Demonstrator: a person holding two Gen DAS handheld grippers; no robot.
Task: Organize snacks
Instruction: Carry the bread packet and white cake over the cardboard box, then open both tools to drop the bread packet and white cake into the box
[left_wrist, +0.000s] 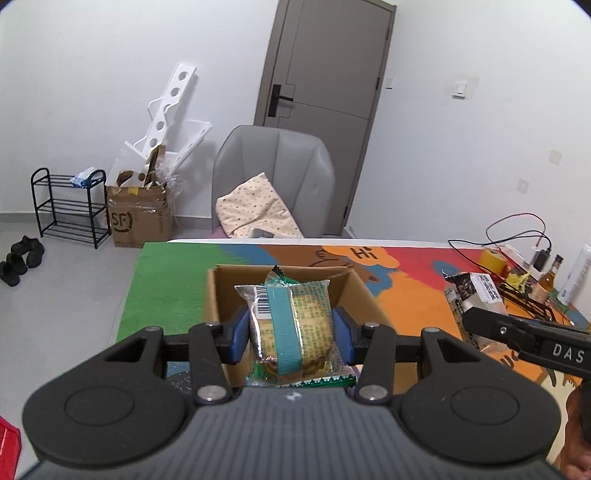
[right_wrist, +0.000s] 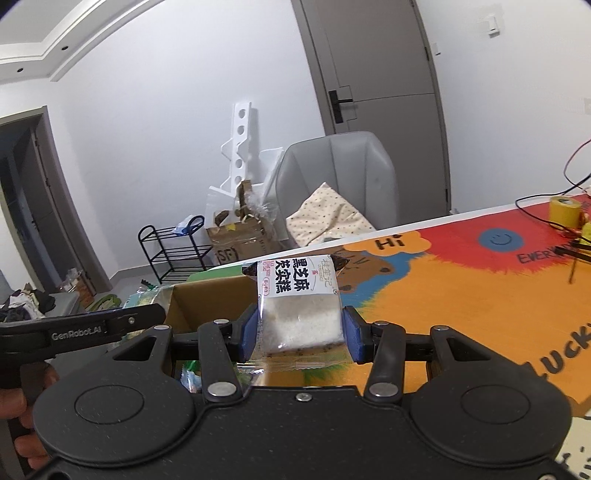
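Left wrist: left gripper (left_wrist: 291, 334) clamped on a green biscuit packet (left_wrist: 291, 325), blue pads pressing both sides, held over the open cardboard box (left_wrist: 364, 295). Box interior mostly hidden behind the packet; can't tell what's inside from here. Box sits on a table with a colourful printed cover (left_wrist: 166, 288). Right gripper (left_wrist: 476, 317) enters from the right holding a second packet. Far right of the table: yellow tape roll (left_wrist: 493, 260), bottle (left_wrist: 546, 280), wires. Behind: grey chair (left_wrist: 273, 166) with a dotted cushion (left_wrist: 255, 210), grey door (left_wrist: 325, 74), black shoe rack (left_wrist: 70, 206).

Right wrist: right gripper closed on a white rice-cake packet (right_wrist: 299, 310), above the table just right of the box. Some green wrappers (right_wrist: 192, 376) visible low inside the box. Left gripper at the left edge.
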